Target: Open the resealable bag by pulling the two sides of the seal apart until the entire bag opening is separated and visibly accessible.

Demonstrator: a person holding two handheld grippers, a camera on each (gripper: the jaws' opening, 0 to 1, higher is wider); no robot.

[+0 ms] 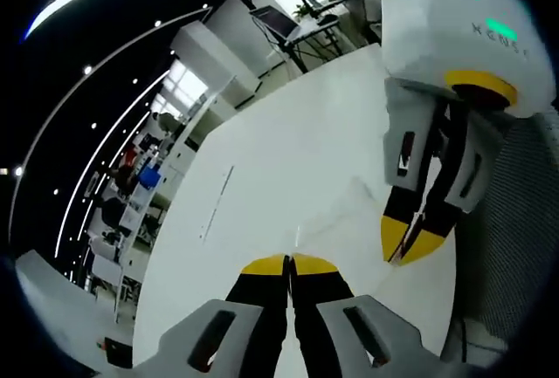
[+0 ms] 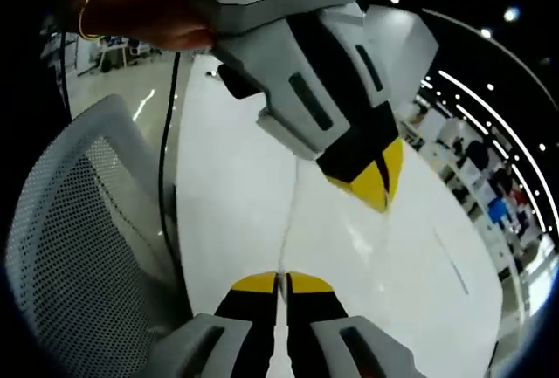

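Left gripper, right gripper pinching clear bag edges between them

Table: broad bare white top, open ahead of both grippers.
Mesh chair: close against table edge, blocking that side.
Other gripper: hanging near, narrowing room between.
Far desks: well apart, beyond table.

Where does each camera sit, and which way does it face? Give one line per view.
Left gripper view: rides the left gripper, shut on the clear bag, looking along the white table toward an office; the right gripper enters from the right.
Right gripper view: rides the right gripper, looking at the left gripper, a hand and a mesh chair.
Shared: table, bag, both grippers.
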